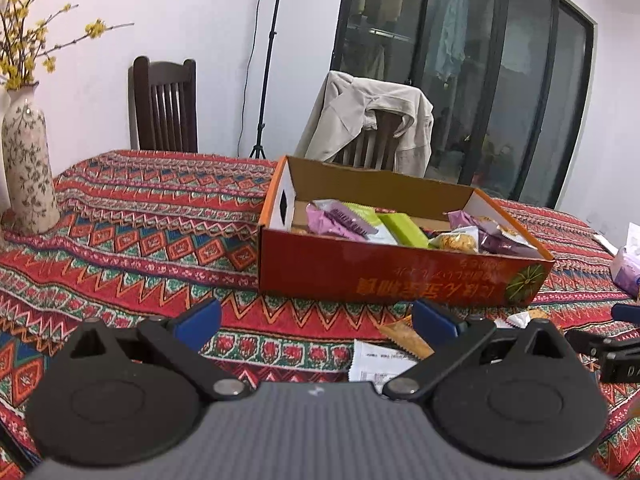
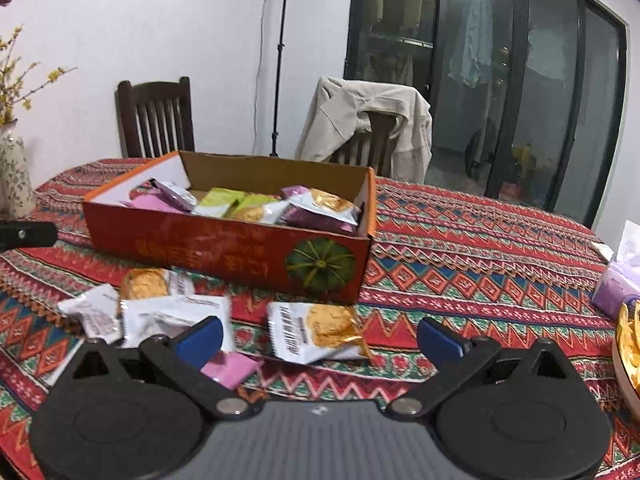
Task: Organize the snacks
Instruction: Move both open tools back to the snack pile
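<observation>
Two pairs of tongs hang over the worktop (image 2: 480,240), both spread wide with nothing between their blue tips — the left tongs (image 1: 316,320) and the right tongs (image 2: 320,340).

The landmark is the orange cardboard box (image 2: 224,252), open-topped, with a green pumpkin printed on its near wall. Inside it lie wrapped snacks in purple, green and white, heaped below the rim. In front of the box's near wall, on the patterned cloth, loose snack packets are scattered: a white packet with a barcode (image 2: 316,332) sits just before the pumpkin corner, a cluster of white and orange packets (image 2: 152,304) lies before the box's left half, and a pink packet (image 2: 232,368) rests nearer the right tongs, partly behind its left tip. In the left wrist view an orange-brown packet (image 1: 404,336) and a white one (image 1: 380,364) lie close before the box, beside the left tongs' right tip.

Left of the box the cloth runs bare as far as a flowered vase (image 1: 28,168); right of the box it is also open up to a tissue pack (image 2: 616,284) and a bowl (image 2: 628,364) at the frame's edge. Behind the box stand two chairs, one draped with a pale jacket (image 2: 360,120).
</observation>
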